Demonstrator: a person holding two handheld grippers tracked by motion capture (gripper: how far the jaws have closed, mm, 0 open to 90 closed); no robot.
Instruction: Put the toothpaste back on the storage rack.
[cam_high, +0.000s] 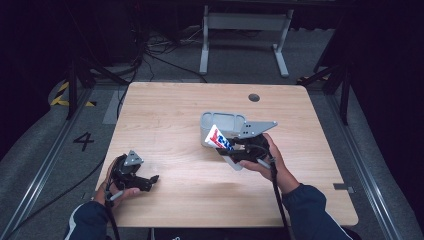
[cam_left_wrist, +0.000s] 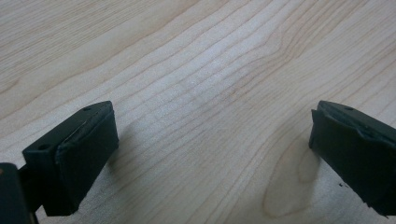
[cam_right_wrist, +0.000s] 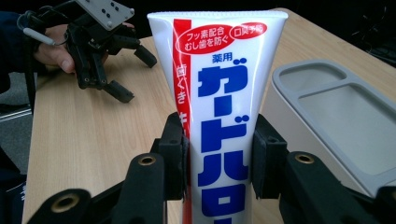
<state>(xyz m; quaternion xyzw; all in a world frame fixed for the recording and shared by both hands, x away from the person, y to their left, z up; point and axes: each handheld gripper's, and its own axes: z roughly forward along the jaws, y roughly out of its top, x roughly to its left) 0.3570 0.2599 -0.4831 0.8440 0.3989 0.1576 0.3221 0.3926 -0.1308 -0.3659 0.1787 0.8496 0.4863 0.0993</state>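
Note:
My right gripper (cam_high: 229, 148) is shut on a white toothpaste tube (cam_high: 218, 137) with a red stripe and blue lettering. It holds the tube above the table, just in front of a grey container (cam_high: 222, 120). In the right gripper view the two black pads (cam_right_wrist: 266, 156) squeeze the tube (cam_right_wrist: 224, 70) on both sides near its middle, its flat crimped end pointing up. My left gripper (cam_high: 150, 182) rests low over the table's near left part, held in a hand. Its jaws stand wide apart in the left gripper view (cam_left_wrist: 212, 140), with nothing but bare wood between them.
The wooden table (cam_high: 165, 110) has a small round dark hole (cam_high: 254, 97) near its far edge. The grey container (cam_right_wrist: 336, 107) has shallow recessed compartments on top. The left gripper (cam_right_wrist: 135, 74) shows at the far left of the right gripper view. Cables trail off the near edge.

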